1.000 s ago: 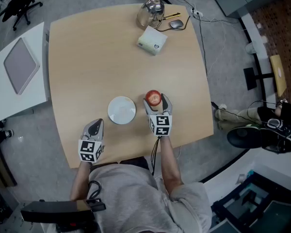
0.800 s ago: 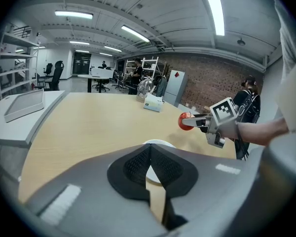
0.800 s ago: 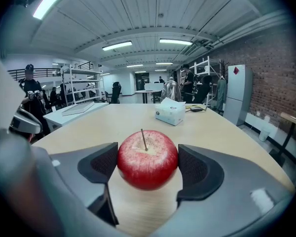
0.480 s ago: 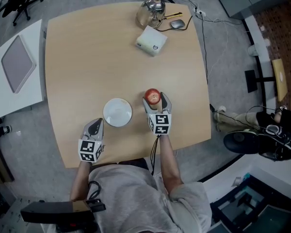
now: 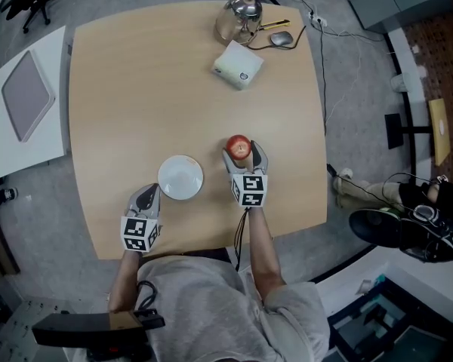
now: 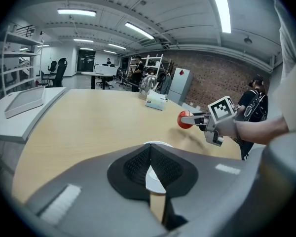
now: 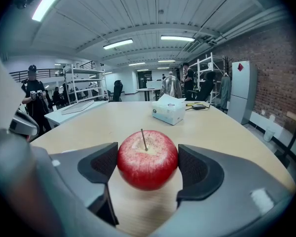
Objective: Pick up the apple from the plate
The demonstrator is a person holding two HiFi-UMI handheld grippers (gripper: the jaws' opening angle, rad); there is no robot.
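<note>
My left gripper (image 5: 148, 194) is closed on nothing at the near edge of the light wooden table (image 5: 136, 89), just beside the one round white plate (image 5: 180, 177). Right of the plate and clear of it, my right gripper (image 5: 241, 155) clamps the single red apple (image 5: 238, 146) above the tabletop, stem axis upright.

Bright ceiling light, fisheye-warped edges.

Speckled red apple (image 7: 147, 159) is sitting between the grey jaws' black pads (image 7: 97, 163); a white plate (image 5: 180, 177) is lying on the tan table (image 5: 136, 89).
</note>
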